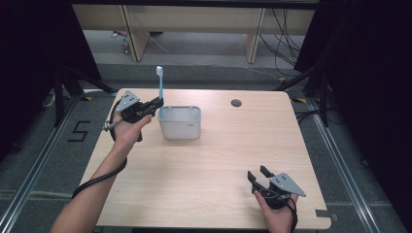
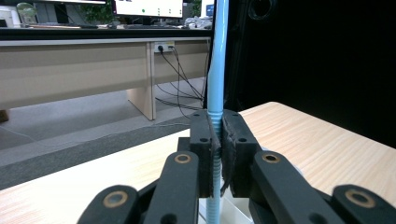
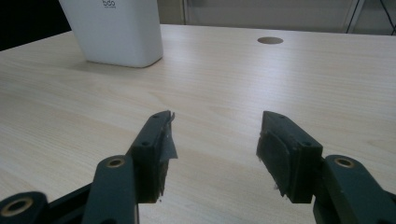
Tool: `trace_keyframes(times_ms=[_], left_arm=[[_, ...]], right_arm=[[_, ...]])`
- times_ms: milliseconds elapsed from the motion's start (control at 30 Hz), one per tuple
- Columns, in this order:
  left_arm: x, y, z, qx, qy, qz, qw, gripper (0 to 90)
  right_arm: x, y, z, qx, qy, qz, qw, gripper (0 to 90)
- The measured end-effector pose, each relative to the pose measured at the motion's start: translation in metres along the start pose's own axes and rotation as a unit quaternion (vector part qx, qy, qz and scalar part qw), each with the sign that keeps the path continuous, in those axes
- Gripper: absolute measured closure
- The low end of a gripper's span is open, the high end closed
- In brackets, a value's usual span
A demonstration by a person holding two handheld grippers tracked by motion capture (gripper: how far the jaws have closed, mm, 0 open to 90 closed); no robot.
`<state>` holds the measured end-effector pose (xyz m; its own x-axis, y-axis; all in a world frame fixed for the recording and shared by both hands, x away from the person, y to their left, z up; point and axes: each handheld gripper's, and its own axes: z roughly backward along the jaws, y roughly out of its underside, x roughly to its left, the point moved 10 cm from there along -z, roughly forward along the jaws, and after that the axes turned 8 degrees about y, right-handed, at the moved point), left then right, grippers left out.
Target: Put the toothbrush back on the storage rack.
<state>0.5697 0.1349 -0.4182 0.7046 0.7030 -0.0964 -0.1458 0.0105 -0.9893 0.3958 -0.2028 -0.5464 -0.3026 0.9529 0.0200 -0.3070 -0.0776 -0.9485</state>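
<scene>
High view: we see the left tool (image 1: 156, 104) clamped on the handle of a light blue toothbrush (image 1: 160, 87), which stands upright with its white bristle head on top, at the left rim of a white, rounded-rectangular container (image 1: 180, 127). The container sits on the far left part of a pale wood-grain tabletop (image 1: 214, 165), which has a round cable hole (image 1: 236, 103). The right tool (image 1: 258, 173) rests near the front right corner, jaws spread wide, nothing between them. A "5" (image 1: 79, 130) is marked on the floor to the left.

Left gripper view: we note here what the high view cannot resolve, namely the left tool (image 2: 217, 154) with its black pads pressed against a ribbed section of the toothbrush (image 2: 216, 79) shaft; the container's white rim shows just below.

Right gripper view: the right tool (image 3: 212, 149) stands wide apart, with worn, fraying pad liners. The container (image 3: 114, 30) appears smooth matte plastic, with small grey lettering we read as "bdo", not sharply legible.
</scene>
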Motion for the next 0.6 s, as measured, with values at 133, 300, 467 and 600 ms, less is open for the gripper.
trace_keyframes(times_ms=[133, 300, 467, 600], left_arm=[[0.004, 0.004, -0.003, 0.007, -0.011, -0.001, 0.9999, 83.4], [0.008, 0.007, -0.006, 0.011, -0.019, 0.000, 0.9998, 83.4], [0.011, 0.010, -0.009, 0.017, -0.027, -0.003, 0.9995, 83.4], [0.012, 0.012, -0.010, 0.021, -0.030, -0.005, 0.9993, 83.4]], right_arm=[[0.001, 0.001, 0.000, 0.003, -0.003, -0.004, 1.0000, 45.0], [0.001, 0.000, 0.000, 0.002, -0.001, -0.001, 1.0000, 45.1], [0.001, 0.000, 0.000, 0.002, -0.001, -0.001, 1.0000, 45.1], [0.000, 0.001, 0.000, 0.004, 0.003, 0.003, 1.0000, 45.1]])
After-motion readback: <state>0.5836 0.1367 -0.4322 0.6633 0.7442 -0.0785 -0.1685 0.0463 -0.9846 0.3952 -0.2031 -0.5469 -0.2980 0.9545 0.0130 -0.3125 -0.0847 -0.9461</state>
